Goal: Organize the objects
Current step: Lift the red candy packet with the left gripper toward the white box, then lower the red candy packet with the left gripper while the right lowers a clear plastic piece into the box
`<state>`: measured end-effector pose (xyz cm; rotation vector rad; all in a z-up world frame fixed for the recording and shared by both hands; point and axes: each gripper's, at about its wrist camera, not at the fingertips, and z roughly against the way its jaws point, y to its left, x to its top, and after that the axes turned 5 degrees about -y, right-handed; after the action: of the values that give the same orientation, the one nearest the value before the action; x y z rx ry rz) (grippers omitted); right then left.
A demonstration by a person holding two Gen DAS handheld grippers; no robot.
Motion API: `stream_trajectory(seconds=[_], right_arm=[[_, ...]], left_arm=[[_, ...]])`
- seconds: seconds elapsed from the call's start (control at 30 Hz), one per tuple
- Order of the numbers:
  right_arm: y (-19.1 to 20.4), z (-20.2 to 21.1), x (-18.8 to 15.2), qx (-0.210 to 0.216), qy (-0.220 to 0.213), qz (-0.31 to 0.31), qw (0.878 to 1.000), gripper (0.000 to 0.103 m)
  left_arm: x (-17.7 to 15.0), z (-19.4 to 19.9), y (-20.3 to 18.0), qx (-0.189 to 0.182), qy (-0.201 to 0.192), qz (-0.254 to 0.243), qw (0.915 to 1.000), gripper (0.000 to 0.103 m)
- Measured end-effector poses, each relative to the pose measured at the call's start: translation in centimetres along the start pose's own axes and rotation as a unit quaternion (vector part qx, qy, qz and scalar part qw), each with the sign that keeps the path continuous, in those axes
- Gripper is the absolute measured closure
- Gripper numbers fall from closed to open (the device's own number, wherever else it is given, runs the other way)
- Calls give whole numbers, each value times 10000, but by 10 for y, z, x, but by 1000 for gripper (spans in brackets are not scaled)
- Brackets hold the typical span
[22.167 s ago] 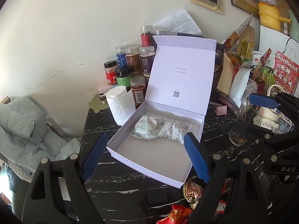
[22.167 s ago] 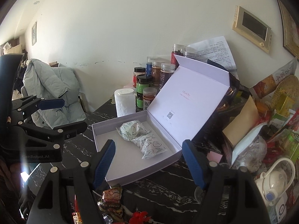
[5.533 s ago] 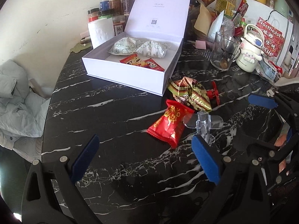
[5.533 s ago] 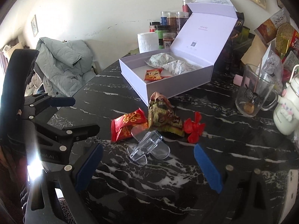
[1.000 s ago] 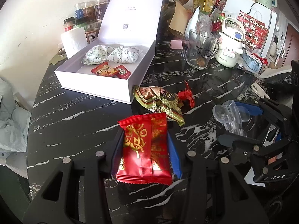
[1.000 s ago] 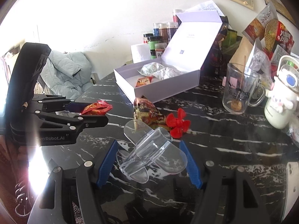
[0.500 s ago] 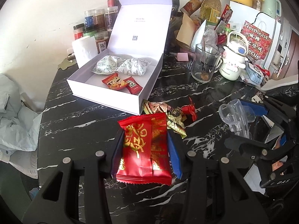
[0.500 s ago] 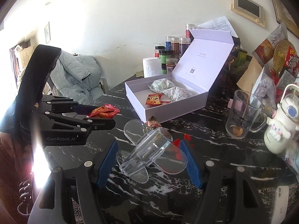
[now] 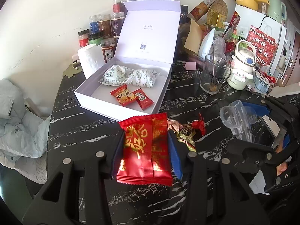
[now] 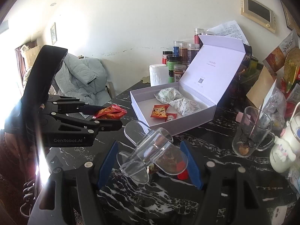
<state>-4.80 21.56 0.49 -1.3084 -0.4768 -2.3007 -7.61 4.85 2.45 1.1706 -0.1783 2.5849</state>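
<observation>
The left tool [image 9: 145,148] is clenched on a red snack packet [image 9: 145,150] and the right tool [image 10: 150,161] on a clear plastic clip [image 10: 150,150], both raised above the surface's [image 9: 78,131] near edge, seemingly for carrying to the open white box [image 9: 116,105].

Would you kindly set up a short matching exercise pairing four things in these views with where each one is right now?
Things:
1. red gold-printed packet
2. clear plastic clip
3. two white patterned pouches
4. glass mug

Places:
A. inside the open white box
B. held in the right gripper
C. standing on the black marble table
D. held in the left gripper

Pairs: 1-D, 2-B, 3-A, 4-C
</observation>
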Motion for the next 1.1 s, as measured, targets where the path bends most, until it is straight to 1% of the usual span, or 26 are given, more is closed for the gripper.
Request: stream_trajectory(seconds=[0.27, 0.7, 0.93, 1.1], right_arm=[[-7, -12, 18, -80, -40, 12, 10000, 34], [-30, -45, 52, -121, -94, 51, 9999, 34], [-41, -60, 70, -118, -135, 135, 9997, 34], [-48, -71, 84, -139, -175, 203, 9995, 34]], left_arm=[[21, -15, 9, -145, -16, -48, 9999, 60], [52, -46, 26, -100, -85, -128, 9998, 60], [67, -61, 35, -132, -86, -71, 9999, 60], [82, -71, 41, -168, -156, -70, 9997, 60]])
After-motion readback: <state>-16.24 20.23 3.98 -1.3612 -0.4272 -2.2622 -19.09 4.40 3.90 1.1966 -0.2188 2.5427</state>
